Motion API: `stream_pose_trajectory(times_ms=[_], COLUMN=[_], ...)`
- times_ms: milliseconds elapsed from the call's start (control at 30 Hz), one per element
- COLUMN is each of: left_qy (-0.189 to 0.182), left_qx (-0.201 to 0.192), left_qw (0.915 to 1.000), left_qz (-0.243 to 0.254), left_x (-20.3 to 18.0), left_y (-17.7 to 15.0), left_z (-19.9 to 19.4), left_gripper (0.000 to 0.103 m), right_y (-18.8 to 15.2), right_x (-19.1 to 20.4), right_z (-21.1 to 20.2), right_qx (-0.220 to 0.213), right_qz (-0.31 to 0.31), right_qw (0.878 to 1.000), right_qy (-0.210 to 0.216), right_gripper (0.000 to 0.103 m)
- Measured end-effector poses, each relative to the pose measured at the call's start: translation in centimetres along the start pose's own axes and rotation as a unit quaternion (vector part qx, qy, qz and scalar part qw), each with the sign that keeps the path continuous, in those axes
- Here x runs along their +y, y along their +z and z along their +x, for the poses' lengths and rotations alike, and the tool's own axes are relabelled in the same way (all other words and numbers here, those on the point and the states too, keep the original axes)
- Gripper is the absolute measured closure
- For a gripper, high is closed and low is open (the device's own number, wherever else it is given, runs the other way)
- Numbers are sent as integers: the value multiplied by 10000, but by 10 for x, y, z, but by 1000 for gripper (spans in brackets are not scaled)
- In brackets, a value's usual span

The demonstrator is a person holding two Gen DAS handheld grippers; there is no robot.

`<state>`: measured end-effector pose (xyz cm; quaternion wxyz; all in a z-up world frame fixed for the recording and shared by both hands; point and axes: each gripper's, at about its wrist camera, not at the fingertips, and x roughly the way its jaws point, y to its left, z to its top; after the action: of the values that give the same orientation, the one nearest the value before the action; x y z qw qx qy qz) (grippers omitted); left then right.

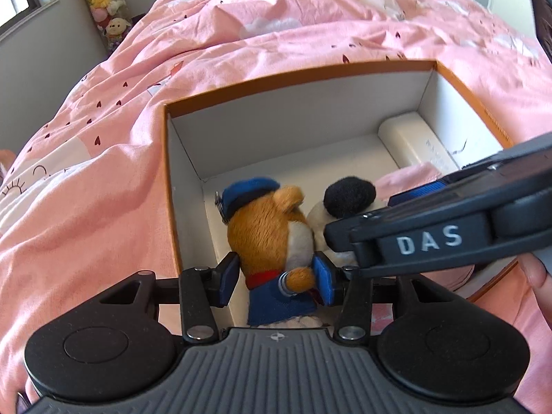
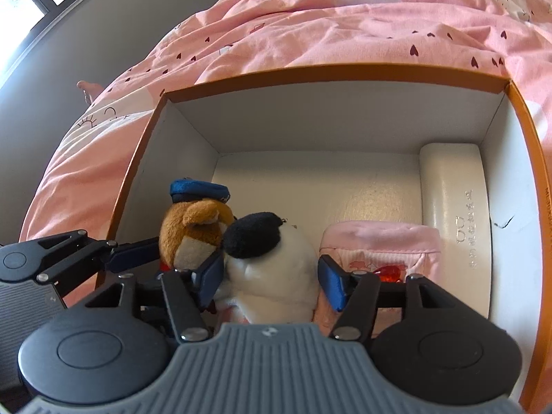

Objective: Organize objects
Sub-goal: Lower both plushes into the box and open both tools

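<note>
Two plush toys stand side by side, touching, at the near end of the orange-rimmed box (image 2: 324, 72) on the bed: the bear in a blue cap (image 1: 272, 238) between the left gripper (image 1: 276, 277) pads, the black-eared white plush (image 2: 272, 269) inside the right gripper (image 2: 270, 281). Both grippers' jaws stand apart with gaps showing, apparently so the toys settle upright. Each toy's long axis runs vertical, heads up, beside the pink pouch (image 2: 379, 241) and white case (image 2: 455, 200).

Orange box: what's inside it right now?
Inside the orange box: brown bear plush, white plush with black ear, pink pouch, white case. The plushes' lower bodies and the near box floor are hidden by the grippers.
</note>
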<state>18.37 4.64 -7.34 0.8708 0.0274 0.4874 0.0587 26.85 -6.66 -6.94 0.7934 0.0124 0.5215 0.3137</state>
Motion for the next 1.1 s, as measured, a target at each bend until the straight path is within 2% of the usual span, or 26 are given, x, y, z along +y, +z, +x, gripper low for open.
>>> stream_pose_trajectory(times_ms=[67,100,133,200,267,433,567,733,833,967,1100], left_qy=[-92,-148,-203,-219,-195,-163,-354,-430,-442,-631,-757], left_qx=[-109,-154,-166,-198,-177,60,182,-56,-246,-510,-788], left_qw=[9997,9995,9993,9995,9996,9998,9991,9986,9979,9948,9911], left_qz=[-176,-251,-249,-148,-53,-71,-177,-314,-400,-619,-760], left_x=[6,8,9,6,4,2,3,5,8,13,16], left_y=[0,1,1,1,0,-5,-8,-10,-10,-11,-16], left_z=[-5,-7,-8,-7,-3,8,13,4,-5,-19,-36], left_gripper=[49,54,66,80,82,87,87,84,75,70,63], right_y=[0,0,0,0,-2,-6,-7,-9,-12,-16,-24], right_x=[3,4,6,5,4,3,0,3,7,12,21], right_z=[-7,-8,-10,-12,-12,-5,-1,-7,-17,-37,-62], right_qx=[-60,-78,-95,-87,-44,47,118,22,-148,-465,-878], right_qz=[-133,-194,-230,-208,-243,-192,-51,-167,-302,-439,-665], right_qw=[9999,9998,9997,9997,9997,9998,9999,9998,9994,9977,9929], right_qy=[-9,-19,-31,38,34,0,12,-46,-124,-227,-444], right_gripper=[42,45,48,65,69,69,69,67,66,66,60])
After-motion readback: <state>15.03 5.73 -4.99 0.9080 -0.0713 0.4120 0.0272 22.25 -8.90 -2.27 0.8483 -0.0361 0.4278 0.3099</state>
